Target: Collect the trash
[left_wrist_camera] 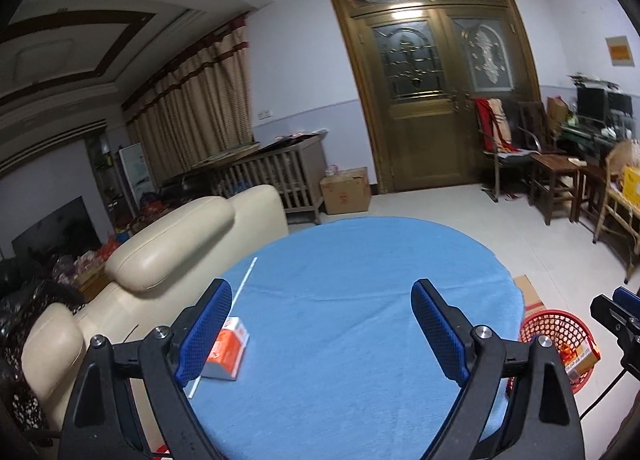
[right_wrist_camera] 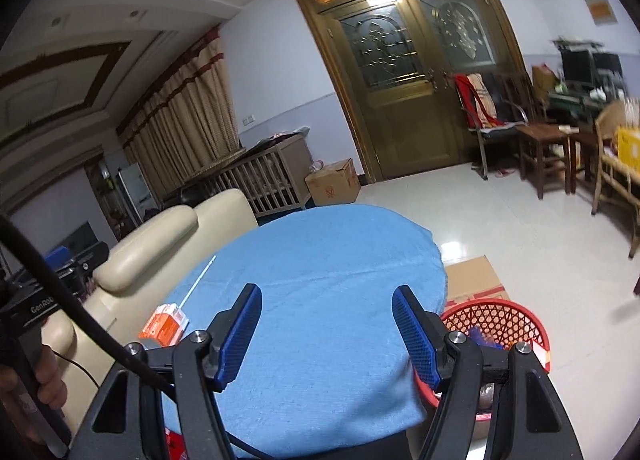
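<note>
Trash left on the table (left_wrist_camera: 360,260): one orange-and-white carton (left_wrist_camera: 228,348) near the left edge, and a thin white stick (left_wrist_camera: 240,292) lying beside it, running past its corner. Red mesh basket (right_wrist_camera: 496,320) sits on the floor by the table's right edge, already holding some wrappers.

I hold both tools above the table, aimed slightly down. Left gripper (left_wrist_camera: 324,332) stands wide apart, nothing between the pads; right gripper (right_wrist_camera: 326,334) is partly spread and also empty.

Risks as I judge them: the stick is slim and flat on soft cloth, so the pads may pinch fabric, or roll it off the edge toward the sofa (left_wrist_camera: 168,256). The carton is light, so a nudge from one finger could slide it off the near rim. A cable (right_wrist_camera: 60,300) crosses the right view and might snag.

Cloth is blue, matte, slightly wrinkled, draped over a round top; basket is rigid plastic lattice; pads are blue, textured
</note>
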A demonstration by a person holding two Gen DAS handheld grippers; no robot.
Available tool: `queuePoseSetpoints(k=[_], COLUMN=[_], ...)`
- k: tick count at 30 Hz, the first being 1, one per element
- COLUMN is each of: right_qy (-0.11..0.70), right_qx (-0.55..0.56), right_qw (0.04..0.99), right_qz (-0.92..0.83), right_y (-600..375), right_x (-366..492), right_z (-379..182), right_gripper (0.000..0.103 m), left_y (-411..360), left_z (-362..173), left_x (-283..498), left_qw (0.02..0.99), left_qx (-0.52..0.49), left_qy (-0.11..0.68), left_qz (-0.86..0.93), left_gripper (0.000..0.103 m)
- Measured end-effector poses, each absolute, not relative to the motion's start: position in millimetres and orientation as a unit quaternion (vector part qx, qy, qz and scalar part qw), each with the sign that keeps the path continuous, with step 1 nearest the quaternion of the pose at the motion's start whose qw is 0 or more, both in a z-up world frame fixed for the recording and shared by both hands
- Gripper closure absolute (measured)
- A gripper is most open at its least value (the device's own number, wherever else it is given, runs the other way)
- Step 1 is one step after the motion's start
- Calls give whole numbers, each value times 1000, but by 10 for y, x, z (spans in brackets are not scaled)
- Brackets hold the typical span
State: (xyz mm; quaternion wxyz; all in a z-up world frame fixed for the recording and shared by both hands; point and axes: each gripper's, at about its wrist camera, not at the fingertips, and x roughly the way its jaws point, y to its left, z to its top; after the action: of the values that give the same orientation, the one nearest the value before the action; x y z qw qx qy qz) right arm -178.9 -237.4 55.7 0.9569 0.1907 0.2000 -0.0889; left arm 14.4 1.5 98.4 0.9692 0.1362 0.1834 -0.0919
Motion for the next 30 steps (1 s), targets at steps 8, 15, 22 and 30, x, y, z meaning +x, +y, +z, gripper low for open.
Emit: queuePoseSetpoints(k=[8, 15, 22, 30], right_qy=[221, 231, 243, 252], right_qx=[137, 99, 76, 51], right_qw=[963, 967, 967, 966], right_qz=[-74, -50, -29, -13], right_y=[-1788, -1273, -932, -648], right_x=[-1590, -1411, -1257, -1158], right_z=[670, 733, 741, 721], right_gripper=[31, 31, 31, 31], left_y=[451, 787, 1091, 1320], left_z=[979, 928, 912, 883], left_x=[113, 68, 19, 38], left_qw=[976, 978, 981, 982], left_qx=[111, 95, 79, 57], left_qy=[175, 176, 173, 178], left_qz=[-66, -55, -41, -28], left_gripper=[11, 10, 10, 9])
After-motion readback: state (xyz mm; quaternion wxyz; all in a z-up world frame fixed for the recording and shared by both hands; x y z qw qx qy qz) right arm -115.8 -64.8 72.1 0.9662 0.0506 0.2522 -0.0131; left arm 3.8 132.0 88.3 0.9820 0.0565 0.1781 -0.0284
